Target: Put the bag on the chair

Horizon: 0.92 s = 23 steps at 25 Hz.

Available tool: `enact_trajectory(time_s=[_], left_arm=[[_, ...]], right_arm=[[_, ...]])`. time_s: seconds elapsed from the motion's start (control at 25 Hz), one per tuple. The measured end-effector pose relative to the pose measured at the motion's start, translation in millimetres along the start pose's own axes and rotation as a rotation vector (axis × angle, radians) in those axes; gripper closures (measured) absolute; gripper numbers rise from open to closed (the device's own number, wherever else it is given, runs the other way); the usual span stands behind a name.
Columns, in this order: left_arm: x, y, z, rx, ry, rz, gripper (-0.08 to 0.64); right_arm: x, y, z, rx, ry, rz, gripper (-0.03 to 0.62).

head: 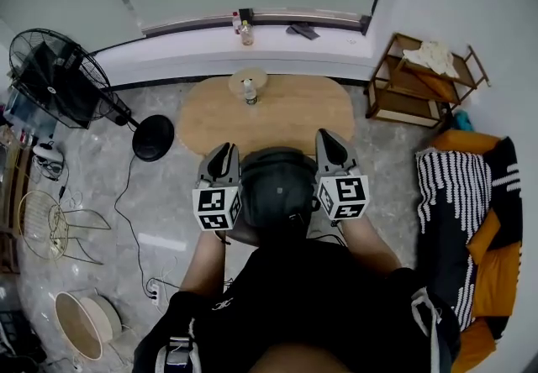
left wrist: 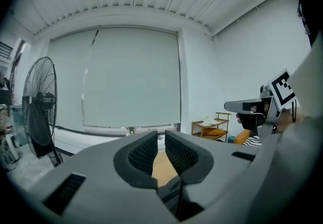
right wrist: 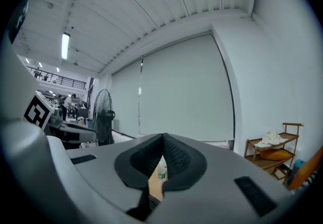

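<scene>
Oval counter [head: 294, 115] ahead. Dark bag [head: 277, 186] sits close before the torso, between the left hand-held gripper [head: 224, 151], narrowly apart and empty, and the right hand-held gripper [head: 329, 139], closed on nothing. Likely pre-grasp: next, lower open jaws onto the bag's top. Bag seems upright, top facing up, long axis probably vertical; its support is hidden.

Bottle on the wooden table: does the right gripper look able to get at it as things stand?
Probably yes, with a reach forward: only bare tabletop lies between the right gripper and the bottle. The gripper's jaws are shut, so they would need opening.
</scene>
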<state>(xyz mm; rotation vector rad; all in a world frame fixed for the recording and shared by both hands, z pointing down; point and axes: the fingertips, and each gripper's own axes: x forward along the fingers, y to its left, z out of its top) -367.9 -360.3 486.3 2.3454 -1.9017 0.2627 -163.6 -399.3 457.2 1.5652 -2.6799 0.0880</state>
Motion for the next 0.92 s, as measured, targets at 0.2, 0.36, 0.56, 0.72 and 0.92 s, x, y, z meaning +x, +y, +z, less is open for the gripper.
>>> enact_trajectory(time_s=[0.2, 0.36, 0.56, 0.72, 0.92], left_arm=[[-11.6, -4.1, 4.7, 0.029, 0.002, -0.004, 0.500], [-14.7, -4.2, 7.3, 0.021, -0.007, -0.001, 0.500], [-16.9, -11.2, 5.2, 0.032, 0.003, -0.012, 0.500], [-15.7, -14.5, 6.9, 0.039, 0.002, -0.018, 0.500], [-16.1, -20.5, 9.9, 0.045, -0.005, -0.023, 0.500]], right_arm=[[-6.9, 2.2, -4.1, 0.032, 0.008, -0.012, 0.578], [-7.5, -1.3, -11.9, 0.051, 0.025, -0.021, 0.578], [-16.1, -5.0, -18.3, 0.060, 0.030, -0.031, 0.578], [-19.9, -6.3, -17.2, 0.064, 0.023, -0.037, 0.578], [-26.6, -6.8, -13.2, 0.071, 0.012, -0.031, 0.577]])
